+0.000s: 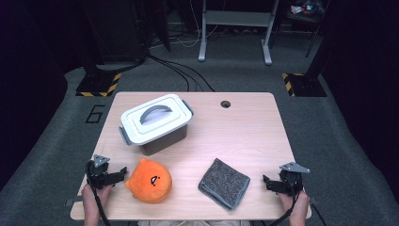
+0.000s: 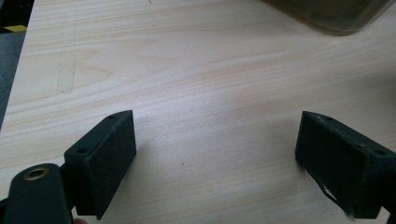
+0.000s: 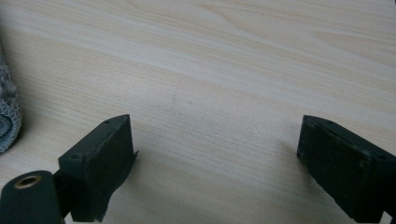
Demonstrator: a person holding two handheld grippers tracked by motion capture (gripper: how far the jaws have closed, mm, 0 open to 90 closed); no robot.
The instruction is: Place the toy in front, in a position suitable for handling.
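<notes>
Both tongs, left [image 1: 123, 172] and right [image 1: 266, 181], sit wide apart and hold nothing, so I would squeeze the toy [image 1: 149, 181] at 3 o'clock softly.

Your high view looks forward and down from above your side of the worktop [image 1: 244, 132], taking in all of it and the floor beyond. Your left gripper view sits low and close over the wood, facing the clear bin [image 2: 336, 14] whose base crosses its top edge; the high view shares that bin [image 1: 157, 123]. Your right gripper view is just as close, sharing the grey cloth [image 3: 8, 116] at its left edge with the high view [image 1: 224, 182].
</notes>
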